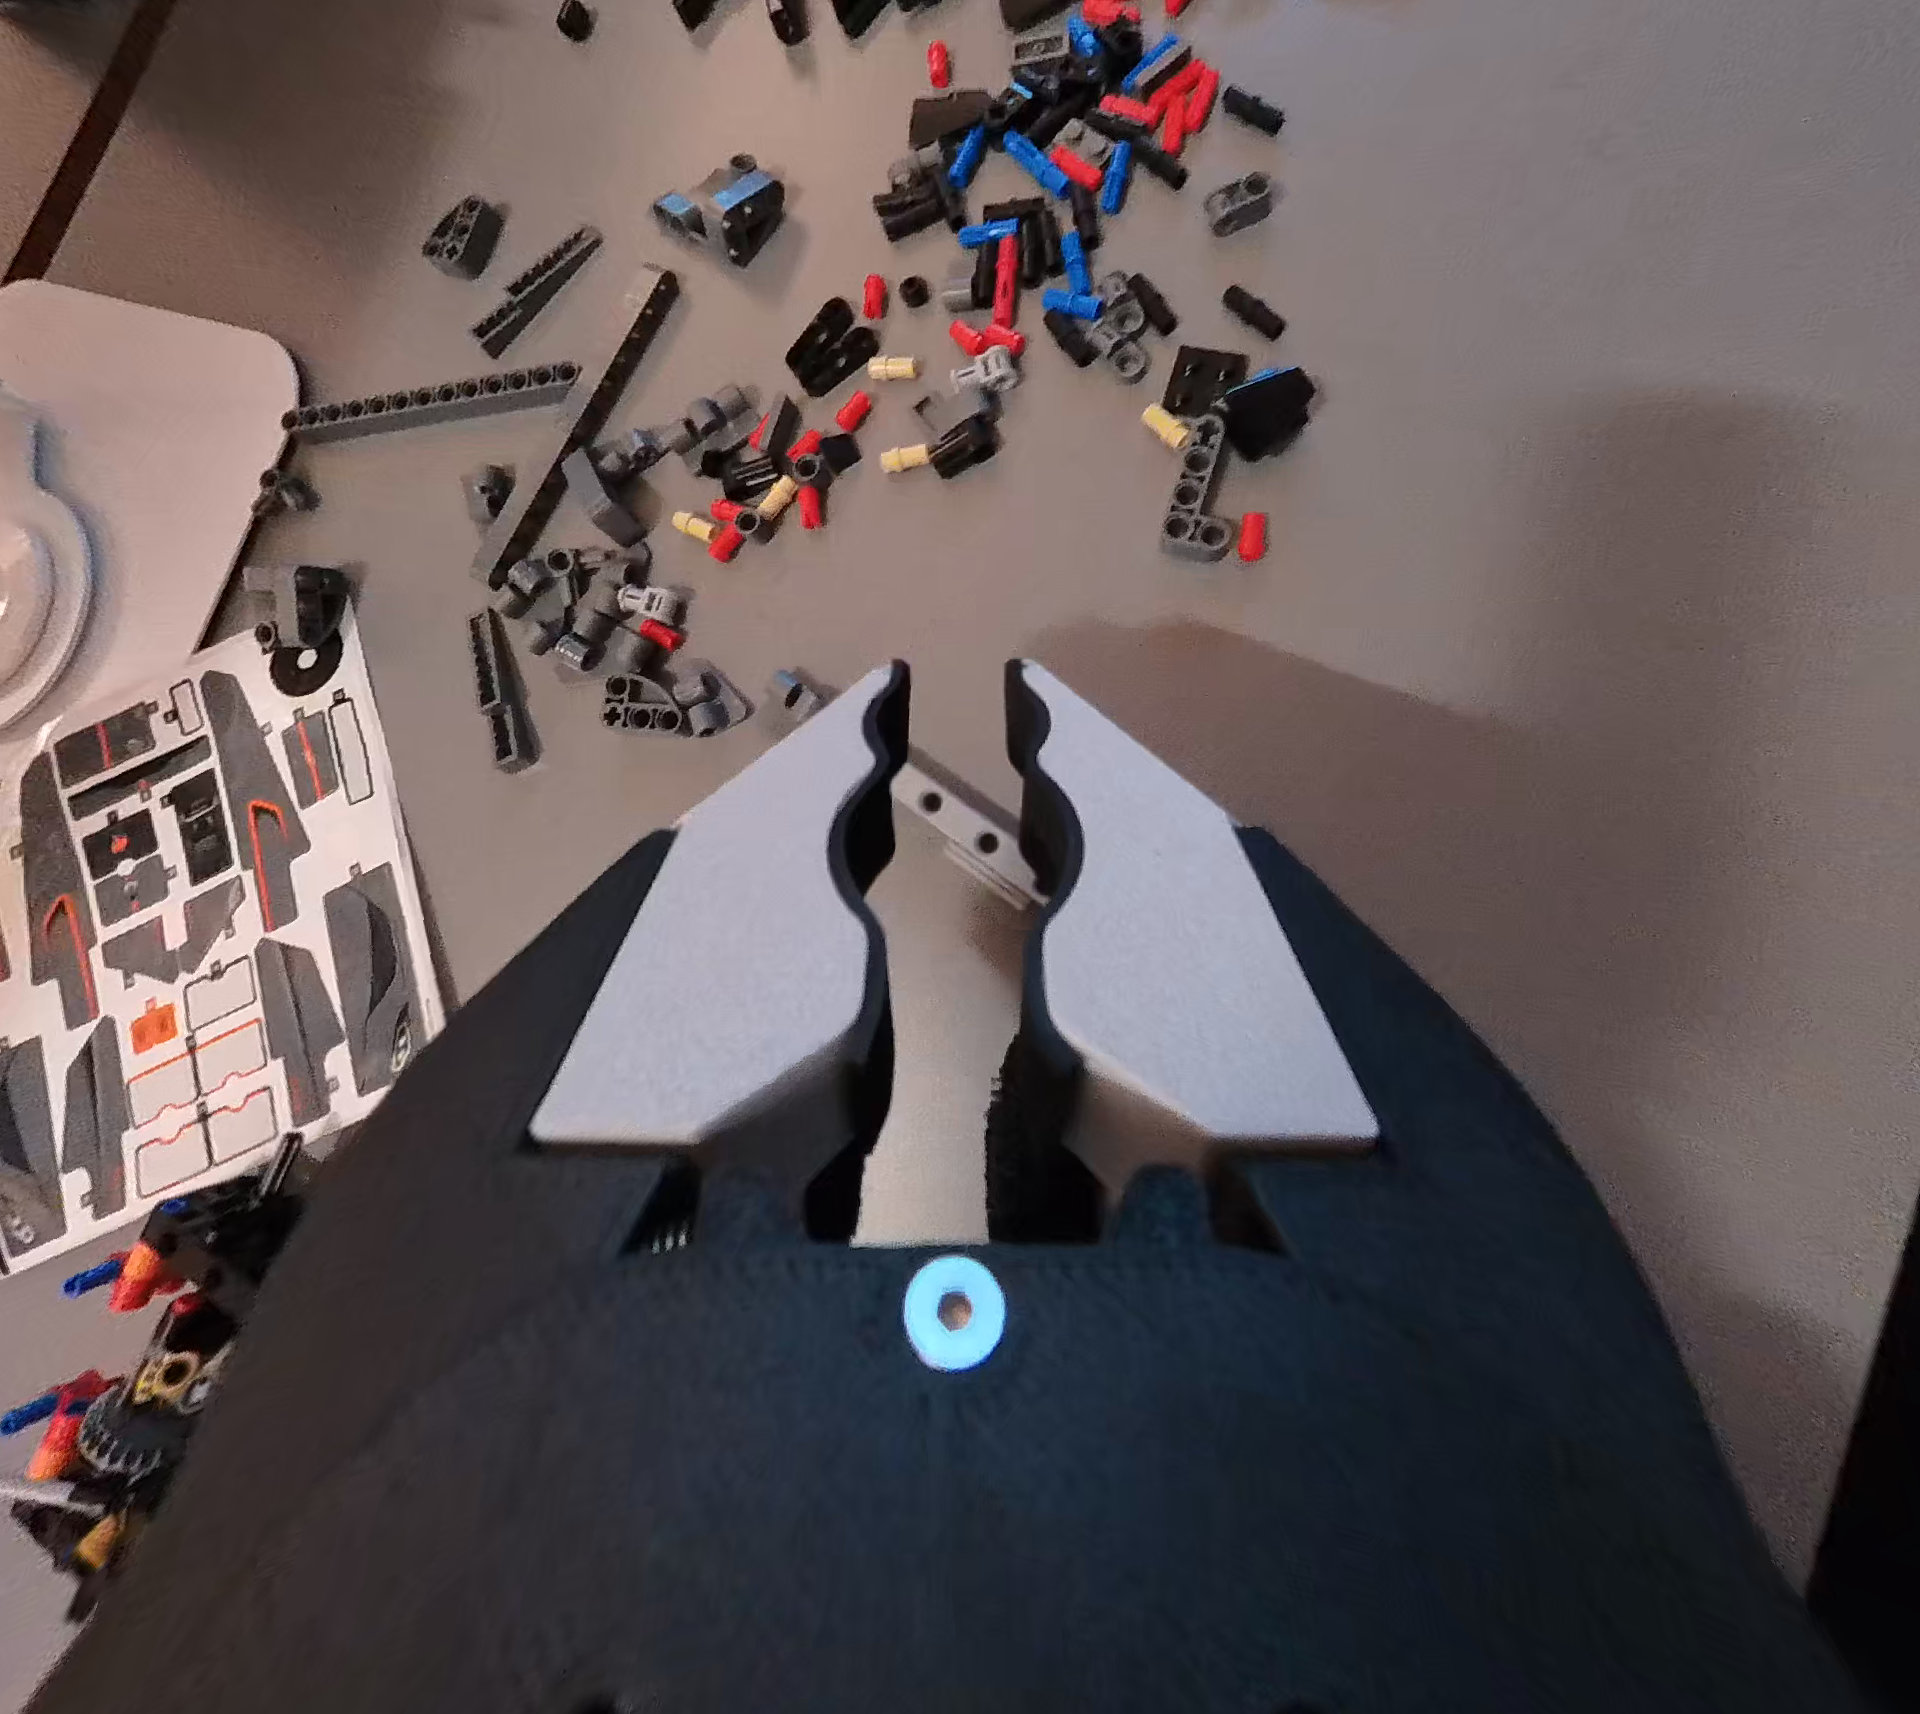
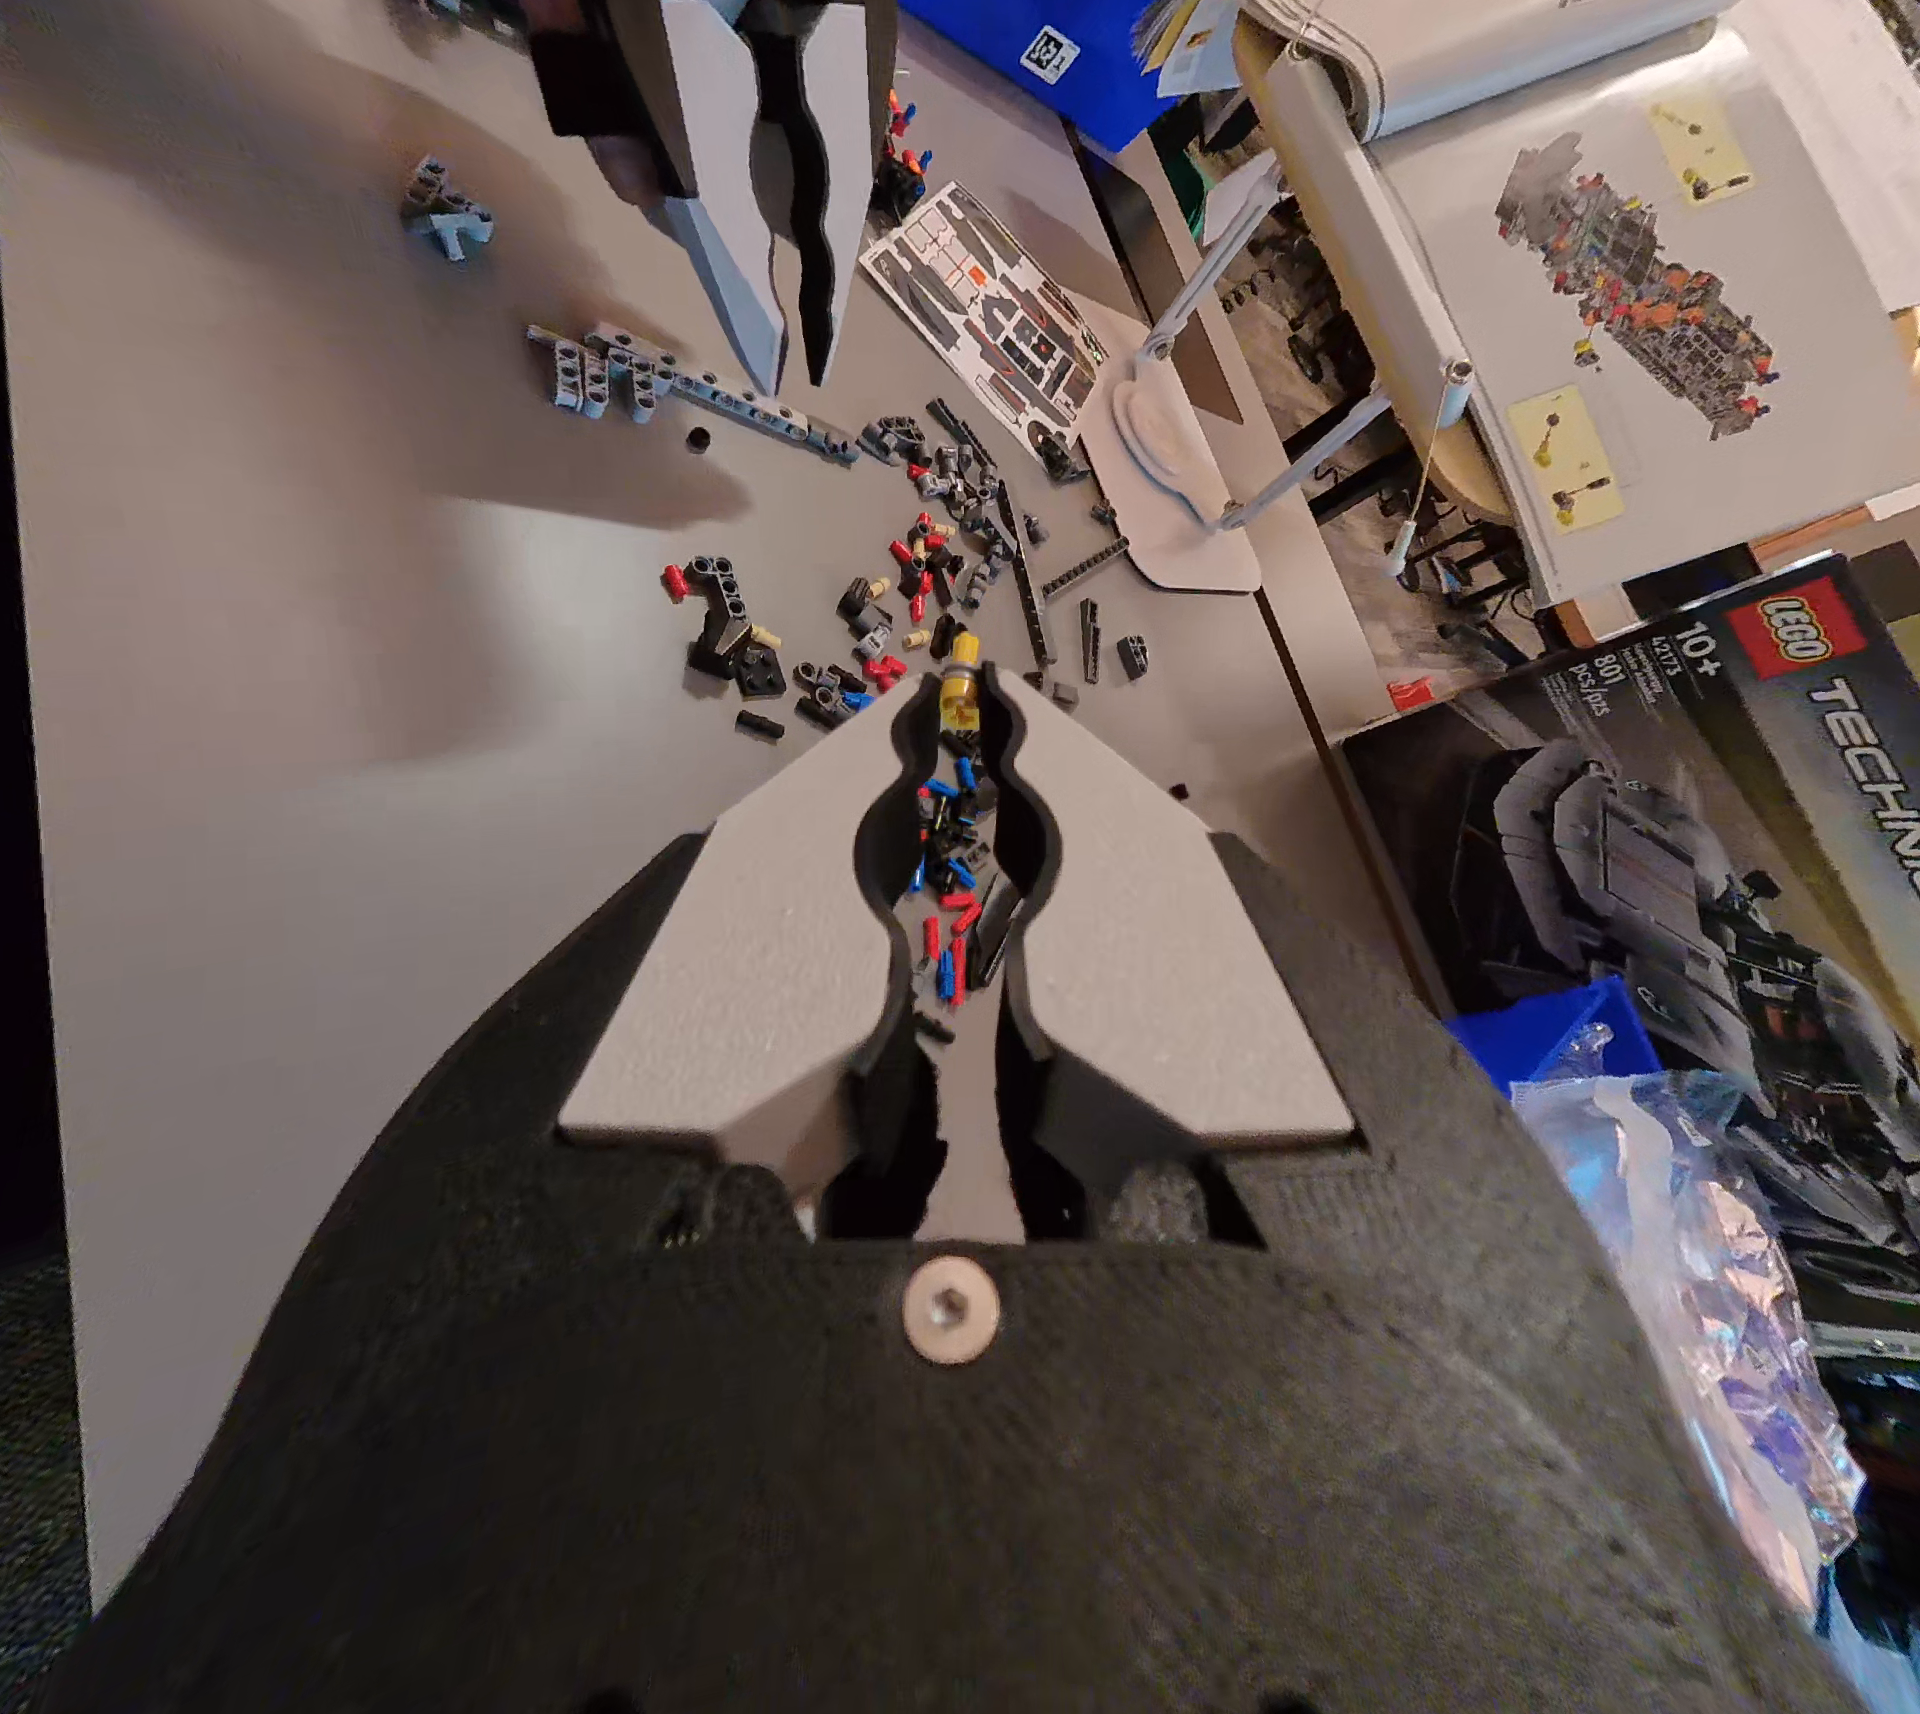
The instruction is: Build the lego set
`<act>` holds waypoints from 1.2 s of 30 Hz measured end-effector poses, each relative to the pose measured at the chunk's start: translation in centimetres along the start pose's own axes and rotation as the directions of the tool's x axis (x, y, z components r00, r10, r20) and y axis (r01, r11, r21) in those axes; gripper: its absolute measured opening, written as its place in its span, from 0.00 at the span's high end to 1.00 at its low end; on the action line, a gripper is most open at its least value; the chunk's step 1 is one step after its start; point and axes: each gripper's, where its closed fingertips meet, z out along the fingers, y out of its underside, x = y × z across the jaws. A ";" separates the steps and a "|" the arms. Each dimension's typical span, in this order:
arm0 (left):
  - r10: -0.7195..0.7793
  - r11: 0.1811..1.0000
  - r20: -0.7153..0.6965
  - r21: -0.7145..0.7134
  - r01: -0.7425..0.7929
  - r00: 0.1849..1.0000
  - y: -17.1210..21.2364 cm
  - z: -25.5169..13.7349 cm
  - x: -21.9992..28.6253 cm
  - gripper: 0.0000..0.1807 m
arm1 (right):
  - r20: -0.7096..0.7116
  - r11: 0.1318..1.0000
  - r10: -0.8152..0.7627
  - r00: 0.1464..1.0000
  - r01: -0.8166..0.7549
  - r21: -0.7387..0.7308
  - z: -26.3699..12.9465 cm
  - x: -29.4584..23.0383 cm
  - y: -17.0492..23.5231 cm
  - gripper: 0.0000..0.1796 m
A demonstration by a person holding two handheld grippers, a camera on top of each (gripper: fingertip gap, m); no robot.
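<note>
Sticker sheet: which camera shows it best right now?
Right wrist view: the whole sticker sheet lies unobstructed on the table beside the left gripper. The left wrist view shows it larger, but cropped by the frame edge and gripper body.

Both wrist views downward, sharing parts pile

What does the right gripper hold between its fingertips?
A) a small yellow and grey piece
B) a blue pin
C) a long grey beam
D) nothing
A: in the right wrist view the right gripper is closed on a small yellow and grey piece pinched at its fingertips, above the loose pins on the table.
</note>
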 end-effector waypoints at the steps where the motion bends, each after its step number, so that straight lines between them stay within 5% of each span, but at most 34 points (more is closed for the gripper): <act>1: -0.003 1.000 0.002 -0.005 0.003 1.000 0.2 -0.2 -0.2 0.91 | 0.000 1.000 0.001 1.000 -0.001 -0.002 0.0 0.0 0.1 0.98; 14: 0.019 0.998 -0.062 -0.061 -0.023 0.998 0.7 0.9 0.7 0.93 | 0.012 1.000 0.005 1.000 -0.005 -0.028 0.3 -0.5 0.9 0.98; 36: 0.049 0.997 0.046 -0.063 -0.046 0.998 -1.9 4.3 -3.7 0.92 | 0.005 0.997 0.063 0.998 -0.063 -0.053 -0.3 -0.8 3.7 0.98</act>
